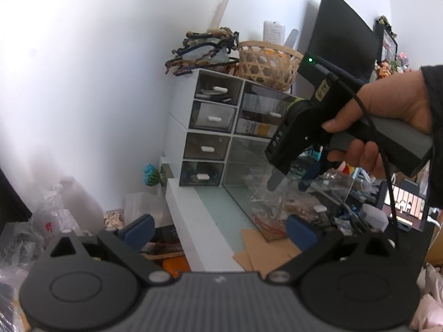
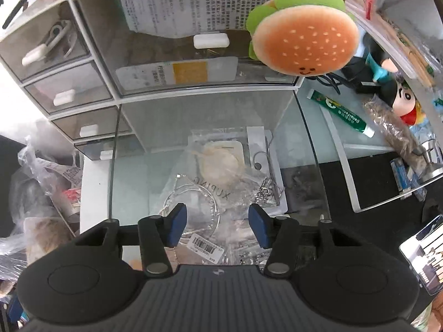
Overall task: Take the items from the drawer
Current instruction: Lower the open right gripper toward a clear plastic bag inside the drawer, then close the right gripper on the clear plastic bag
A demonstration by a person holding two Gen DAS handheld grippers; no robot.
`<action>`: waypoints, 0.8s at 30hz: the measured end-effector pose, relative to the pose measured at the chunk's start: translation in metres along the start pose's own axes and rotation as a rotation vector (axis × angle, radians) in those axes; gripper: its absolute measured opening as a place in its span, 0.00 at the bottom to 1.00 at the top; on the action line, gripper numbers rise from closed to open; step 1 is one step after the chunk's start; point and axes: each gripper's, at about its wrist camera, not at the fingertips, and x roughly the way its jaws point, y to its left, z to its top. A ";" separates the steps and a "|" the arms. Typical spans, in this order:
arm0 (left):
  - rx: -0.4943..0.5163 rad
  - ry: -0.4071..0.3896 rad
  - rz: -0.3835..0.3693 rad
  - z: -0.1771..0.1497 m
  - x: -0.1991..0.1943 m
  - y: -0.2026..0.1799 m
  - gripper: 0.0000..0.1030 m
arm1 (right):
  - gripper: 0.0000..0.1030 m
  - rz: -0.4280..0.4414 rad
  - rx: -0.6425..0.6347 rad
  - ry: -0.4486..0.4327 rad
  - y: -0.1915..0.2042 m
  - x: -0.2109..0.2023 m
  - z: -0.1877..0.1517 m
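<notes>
Two grippers | your right gripper (image 2: 217, 228): jaws apart, empty, over open drawer (image 2: 310, 149), lower centre | left gripper (image 1: 218, 231): open, empty

The drawer unit (image 1: 210, 127) stands on the counter (image 1: 193, 218) against the wall, a basket (image 1: 265, 63) on top of it. From its lower right, one open drawer (image 2: 313, 149) juts forward, holding plastic packets (image 2: 218, 171). Right of the unit lie a tube (image 2: 342, 112) and a doll (image 2: 407, 102); a burger plush (image 2: 304, 44) hangs before its upper right drawer.
</notes>
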 end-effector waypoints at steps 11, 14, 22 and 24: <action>-0.006 0.005 0.009 -0.002 0.002 0.001 1.00 | 0.54 0.003 0.026 0.004 -0.002 0.009 0.000; -0.012 0.004 0.012 -0.002 0.002 0.003 1.00 | 0.53 0.012 0.032 -0.007 -0.002 0.009 0.002; -0.005 0.011 0.019 -0.004 0.004 0.001 1.00 | 0.48 0.095 0.039 -0.055 -0.001 -0.005 0.003; 0.001 0.011 0.018 -0.004 0.004 0.000 1.00 | 0.46 0.111 0.039 -0.054 -0.001 -0.005 0.002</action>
